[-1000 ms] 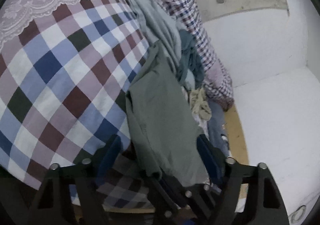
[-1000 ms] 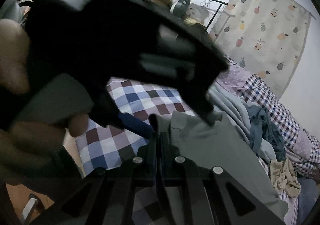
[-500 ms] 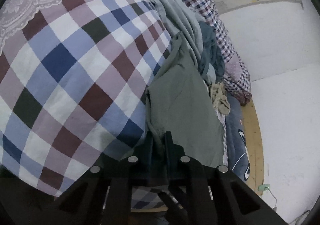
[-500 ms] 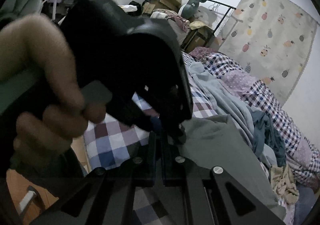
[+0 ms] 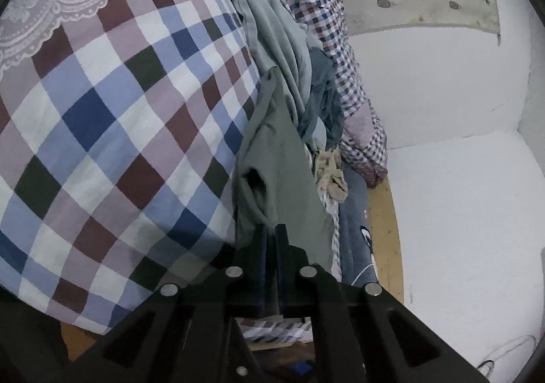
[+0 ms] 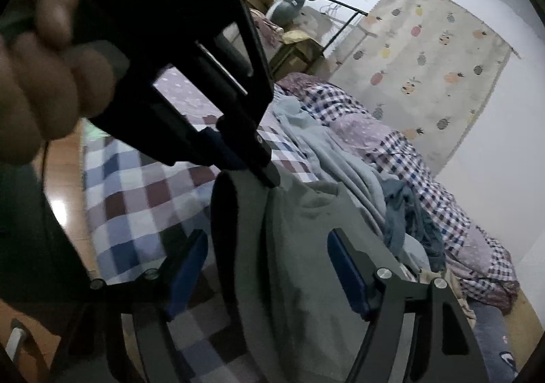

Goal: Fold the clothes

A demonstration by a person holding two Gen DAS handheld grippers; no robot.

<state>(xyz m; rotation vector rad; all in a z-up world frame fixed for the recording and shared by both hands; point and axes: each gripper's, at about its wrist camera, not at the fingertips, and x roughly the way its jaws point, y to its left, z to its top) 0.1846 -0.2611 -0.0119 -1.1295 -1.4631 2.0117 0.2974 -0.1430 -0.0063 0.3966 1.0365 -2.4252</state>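
Garment: the grey-green shirt [image 5: 282, 158] hangs off the bed's near edge, its upper end lifted, its lower part draped toward the clothes pile.
Left hand-held gripper [image 5: 271, 233]: your fingers are pressed together on a fold of the shirt's edge; the right wrist view shows the same tool [image 6: 269, 175] pinching the top of the cloth, with your hand [image 6: 51, 83] on its handle.
Reason for hold: judged, you raise one corner so the cloth hangs straight and the next corner can be found.
Right hand-held gripper [image 6: 269, 267]: fingers spread wide, one on each side of the hanging shirt [image 6: 306, 263], closed on nothing.
Bed: the checked cover [image 5: 112, 131] lies bare beside the shirt, a fit surface for laying it flat.
Pile: unfolded clothes [image 5: 296, 66] lie along the far side, touching the shirt.
Risk: judged, a thin pinch may slip.
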